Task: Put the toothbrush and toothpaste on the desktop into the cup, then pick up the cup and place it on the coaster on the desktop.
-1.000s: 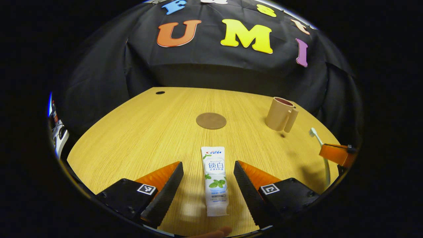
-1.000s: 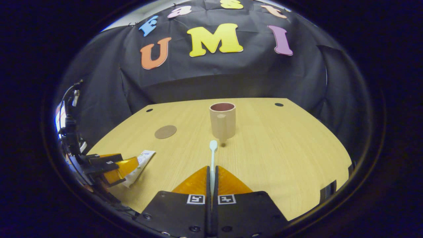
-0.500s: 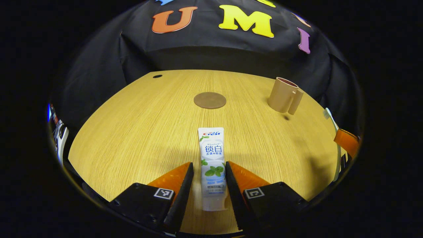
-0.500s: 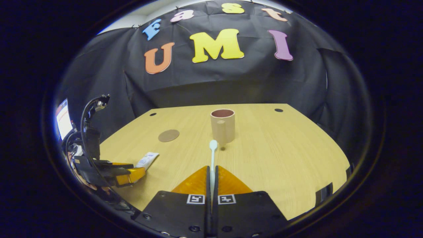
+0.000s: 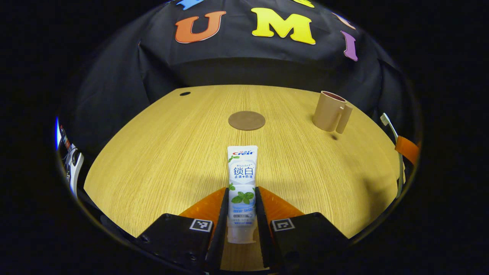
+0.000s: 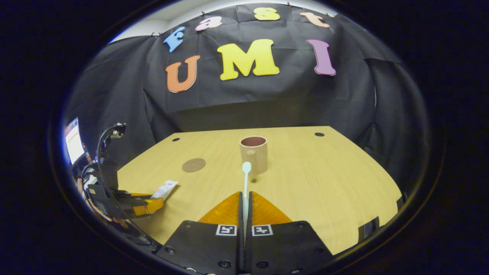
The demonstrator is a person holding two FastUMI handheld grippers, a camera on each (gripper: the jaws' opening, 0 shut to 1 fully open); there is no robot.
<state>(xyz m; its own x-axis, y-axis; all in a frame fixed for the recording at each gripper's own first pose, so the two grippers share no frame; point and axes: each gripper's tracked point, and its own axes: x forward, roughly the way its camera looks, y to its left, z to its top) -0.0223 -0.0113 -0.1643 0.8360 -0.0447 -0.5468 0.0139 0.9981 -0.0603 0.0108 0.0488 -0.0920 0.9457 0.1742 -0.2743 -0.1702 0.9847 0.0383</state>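
- The toothpaste [image 5: 242, 183], a flat white tube printed with green leaves, is pinched at its lower half between the two fingers of the left gripper [image 5: 240, 198], its cap end nearest the camera and its crimped end pointed toward the coaster [image 5: 246, 120].
- In the right gripper view, the same tube [image 6: 164, 189] is seen tilted up off the wood, held by the left gripper [image 6: 147, 204] at the desk's left edge.
- The toothbrush [image 6: 245, 183], a slim pale handle with a rounded head, is clamped between the fully closed fingers of the right gripper [image 6: 245, 206], its head aimed at the cup [image 6: 253, 154].
- The cup, a smooth tan cylinder with a darker reddish inside and a handle on the near side, is set upright on the desktop [image 6: 324, 179], just beyond the brush head.
- The coaster [image 6: 193, 165], a thin brown disc, is laid flat to the left of the cup, well apart from it.
- The desktop is shown as light wood with fine grain, a curved front edge and small dark holes near the back corners; broad bare wood is left to the right of the cup.
- In the left gripper view, the right gripper [image 5: 407, 149] and the toothbrush [image 5: 393, 141] are glimpsed at the far right edge.
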